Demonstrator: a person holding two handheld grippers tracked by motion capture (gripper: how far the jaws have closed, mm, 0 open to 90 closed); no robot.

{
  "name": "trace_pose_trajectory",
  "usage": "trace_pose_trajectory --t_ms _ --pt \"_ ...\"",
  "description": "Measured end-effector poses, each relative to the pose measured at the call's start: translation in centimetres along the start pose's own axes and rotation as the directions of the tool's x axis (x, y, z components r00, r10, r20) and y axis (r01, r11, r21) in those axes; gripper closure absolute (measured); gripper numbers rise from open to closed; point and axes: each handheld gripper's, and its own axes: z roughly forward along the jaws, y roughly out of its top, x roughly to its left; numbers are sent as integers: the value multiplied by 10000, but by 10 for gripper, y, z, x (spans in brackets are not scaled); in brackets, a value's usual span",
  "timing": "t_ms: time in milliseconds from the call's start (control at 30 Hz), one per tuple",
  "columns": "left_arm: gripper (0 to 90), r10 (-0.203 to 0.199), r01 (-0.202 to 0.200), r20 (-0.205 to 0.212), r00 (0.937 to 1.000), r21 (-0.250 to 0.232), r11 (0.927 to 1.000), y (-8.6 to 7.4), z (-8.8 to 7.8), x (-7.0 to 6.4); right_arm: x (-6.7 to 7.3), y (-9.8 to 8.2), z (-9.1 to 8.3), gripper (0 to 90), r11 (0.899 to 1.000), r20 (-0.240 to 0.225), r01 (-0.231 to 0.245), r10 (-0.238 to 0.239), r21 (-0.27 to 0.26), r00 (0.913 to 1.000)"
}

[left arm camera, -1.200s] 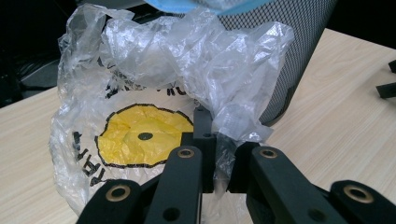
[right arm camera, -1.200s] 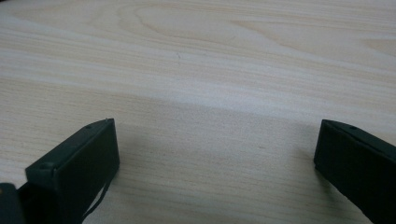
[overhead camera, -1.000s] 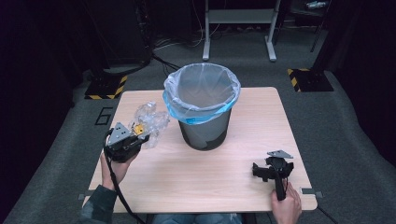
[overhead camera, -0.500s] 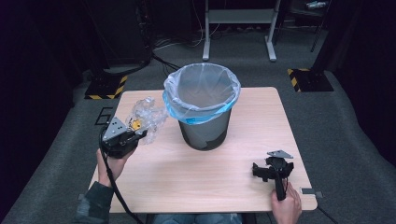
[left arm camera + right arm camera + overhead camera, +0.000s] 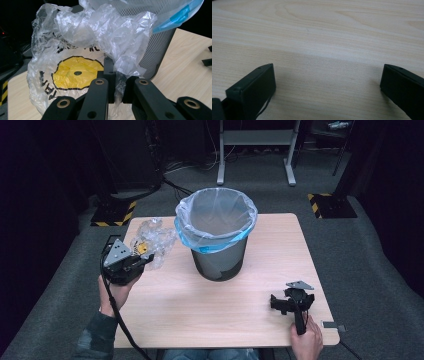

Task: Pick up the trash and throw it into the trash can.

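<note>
— So why is the crumpled plastic bag (image 5: pixel 82 50) held off the table (image 5: pixel 210 315)?
— Likely for dropping into the lined bin (image 5: pixel 216 232) just beside it; the left gripper (image 5: pixel 117 91) pinches a fold of it.
— And the right gripper (image 5: pixel 290 302)?
— Parked low over bare wood, jaws wide apart, holding nothing.

A black two-jaw left gripper (image 5: pixel 131 262) is carrying a grey three-cornered plate dotted with screw holes, brass-ringed screws are showing on its jaw arms, and a black cable is trailing down past a dark mottled sleeve (image 5: pixel 97 340); the black right gripper (image 5: pixel 292 301) is wearing a matching grey plate
</note>
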Motion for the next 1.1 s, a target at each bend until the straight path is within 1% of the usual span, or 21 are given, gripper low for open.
trace_pose_trajectory --t_ms 167,367,467,633,1100 --pt "858 12 -12 -38 10000 -114 9999 8 -2 2 0 0 0 0 10000 -2 -1 1 -1 10000" --pt "858 149 -151 -90 9998 -232 9996 17 -6 3 0 0 0 0 10000 -4 3 -3 -4 10000" --pt "858 240 -242 -109 9997 -196 9995 20 -6 3 0 0 0 0 10000 -1 1 -1 3 10000" --pt "858 246 -249 -121 9996 -261 9993 26 -7 5 0 0 0 0 10000 -3 4 -4 -3 10000" --pt "858 385 -385 -8 9993 -419 9984 47 -2 6 0 0 0 0 10000 -5 5 -5 -3 10000"
